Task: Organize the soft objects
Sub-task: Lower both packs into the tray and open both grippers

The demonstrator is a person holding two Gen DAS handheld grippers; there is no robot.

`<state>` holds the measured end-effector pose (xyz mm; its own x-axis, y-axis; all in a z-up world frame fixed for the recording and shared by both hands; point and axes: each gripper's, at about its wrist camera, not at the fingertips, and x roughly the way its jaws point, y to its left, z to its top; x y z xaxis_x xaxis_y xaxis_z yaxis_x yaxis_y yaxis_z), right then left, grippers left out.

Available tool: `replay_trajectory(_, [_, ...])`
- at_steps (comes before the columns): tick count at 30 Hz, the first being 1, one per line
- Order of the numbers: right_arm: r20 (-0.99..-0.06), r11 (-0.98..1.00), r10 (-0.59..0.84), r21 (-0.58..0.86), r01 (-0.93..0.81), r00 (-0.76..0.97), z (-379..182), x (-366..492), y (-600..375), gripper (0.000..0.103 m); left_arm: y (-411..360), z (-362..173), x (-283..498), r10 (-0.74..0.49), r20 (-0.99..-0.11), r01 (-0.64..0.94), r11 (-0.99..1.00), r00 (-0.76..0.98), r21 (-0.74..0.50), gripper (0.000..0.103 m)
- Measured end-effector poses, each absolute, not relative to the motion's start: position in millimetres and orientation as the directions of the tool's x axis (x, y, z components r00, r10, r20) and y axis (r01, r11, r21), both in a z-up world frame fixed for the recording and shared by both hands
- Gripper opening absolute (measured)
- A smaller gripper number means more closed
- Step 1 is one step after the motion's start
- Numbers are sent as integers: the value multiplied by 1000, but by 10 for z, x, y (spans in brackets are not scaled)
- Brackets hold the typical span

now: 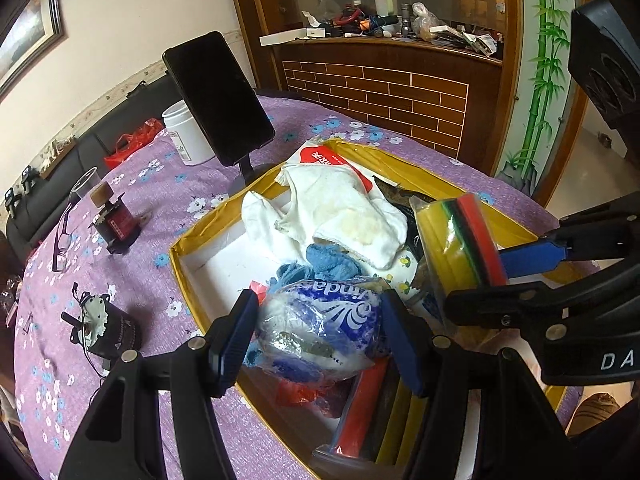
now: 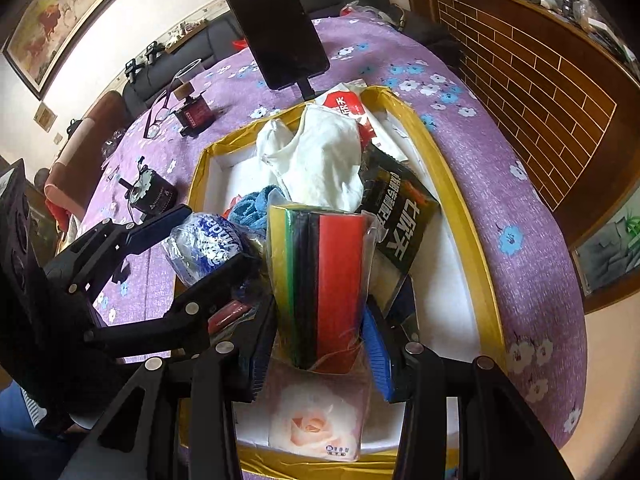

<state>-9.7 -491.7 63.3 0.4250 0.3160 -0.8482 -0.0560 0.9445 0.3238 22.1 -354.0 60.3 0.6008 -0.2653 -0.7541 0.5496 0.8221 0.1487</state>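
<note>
So we've got both grippers over the yellow-rimmed box (image 2: 476, 236) on the purple flowered tablecloth (image 1: 132, 360). Our left gripper (image 1: 320, 332) is pinching a blue-and-white Vinda tissue pack (image 1: 324, 328), pads pressed on both sides, held above the box's near corner. Our right gripper (image 2: 320, 344) is clamped on a wrapped pack of sponges (image 2: 324, 276), yellow, black and red. Below sit a white cloth (image 2: 320, 160), a blue towel (image 1: 324, 260) and a rose-print tissue pack (image 2: 316, 424). A phone on a stand (image 1: 218, 96) sits just behind the box.

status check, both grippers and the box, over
Left gripper shut on tissue pack. Right gripper shut on sponge pack. Both over crowded yellow box.
</note>
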Motion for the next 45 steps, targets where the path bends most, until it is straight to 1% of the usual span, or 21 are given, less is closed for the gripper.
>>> replay_trajectory(20, [-853, 944, 313, 326, -43, 418, 602, -40, -4919, 46, -3566, 596, 222, -259, -752, 550, 820, 606, 161, 62])
replay_trajectory(45, [-857, 944, 300, 330, -1, 419, 621, -163, -4939, 46, -3579, 638, 130, -271, -738, 571, 800, 617, 184, 62])
